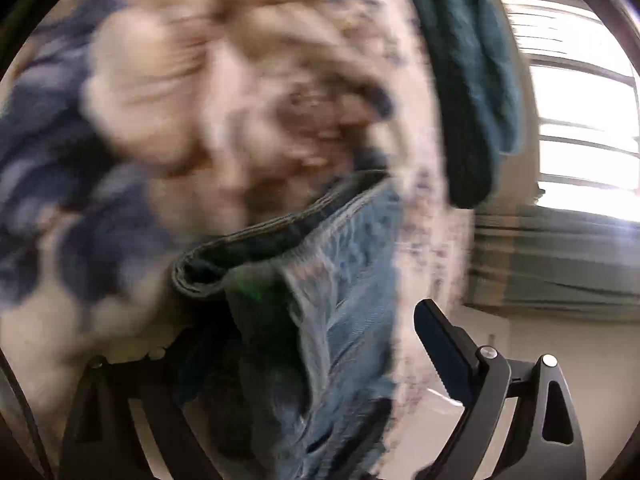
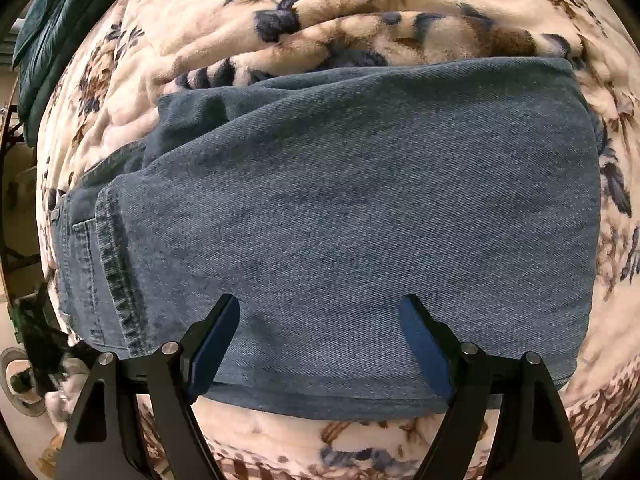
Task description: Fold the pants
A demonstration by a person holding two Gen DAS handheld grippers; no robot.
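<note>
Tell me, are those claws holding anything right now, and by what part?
The right gripper holds nothing: it hangs open over the folded jeans. Denim drapes across the left gripper, hem foremost, but blur hides whether its fingers pinch it.

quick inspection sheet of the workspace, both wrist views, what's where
surface: floral fleece blanket, rumpled, covering the bed.
job's things: jeans folded over and lying flat on the blanket in the right wrist view; a hemmed denim edge fills the space ahead of the left claw, left view motion-blurred.
clutter: dark green cloth at the blanket's far left edge.
grippers: right claw open, above the jeans' near edge, gripping nothing; left claw has denim draped over it, one finger visible, the other hidden, so grip unclear.
cables: nothing seen.
surroundings: bright window in the left view; a wheel on the floor, lower left in the right view.
</note>
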